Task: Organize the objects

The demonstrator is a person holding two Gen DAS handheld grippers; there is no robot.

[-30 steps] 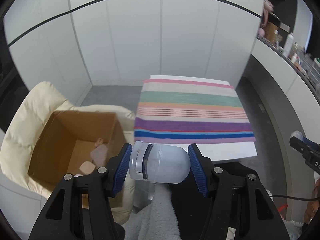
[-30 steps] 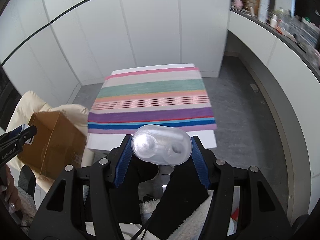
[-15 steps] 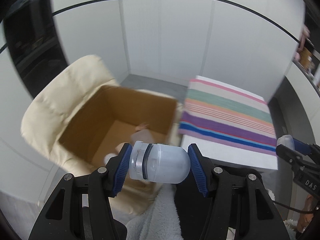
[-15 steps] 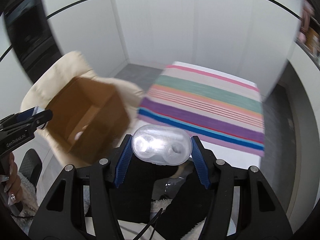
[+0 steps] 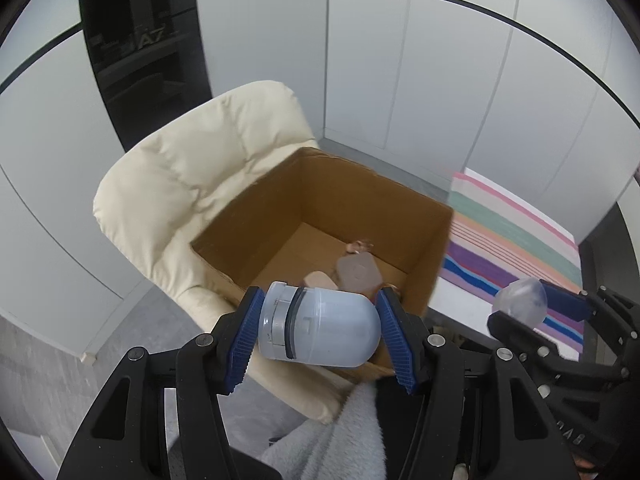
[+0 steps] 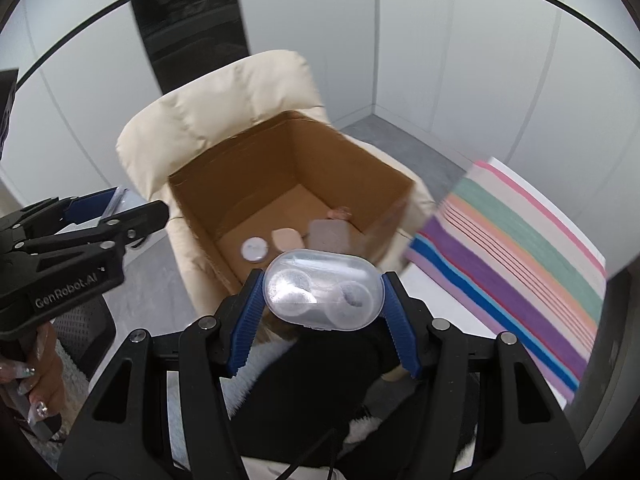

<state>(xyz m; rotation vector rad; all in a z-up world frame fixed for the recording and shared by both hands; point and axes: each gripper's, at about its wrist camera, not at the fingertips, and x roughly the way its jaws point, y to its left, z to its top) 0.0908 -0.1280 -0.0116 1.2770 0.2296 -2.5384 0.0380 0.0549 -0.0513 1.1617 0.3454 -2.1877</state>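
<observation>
My left gripper (image 5: 318,330) is shut on a frosted white capsule-shaped container (image 5: 320,326), lying sideways between the blue pads. My right gripper (image 6: 322,292) is shut on a clear oval case (image 6: 323,290) with two round wells. Both hang just in front of an open cardboard box (image 5: 320,216) (image 6: 288,172) that rests on a cream padded chair (image 5: 192,176) (image 6: 216,108). Inside the box lie a grey flat bottle (image 6: 329,236), a beige pad (image 6: 286,239), a white round lid (image 6: 255,249) and a small pinkish item (image 6: 340,212). The right gripper also shows at the right of the left wrist view (image 5: 532,304).
A table with a striped cloth (image 6: 520,248) (image 5: 516,248) stands to the right of the chair. White panel walls enclose the space, with a dark gap (image 5: 144,48) behind the chair. A person's hand (image 6: 36,368) holds the left gripper; fleece sleeves show below.
Both grippers have swung left from above the striped table toward the box on the chair, still holding their items. The box now sits centred in both views.
</observation>
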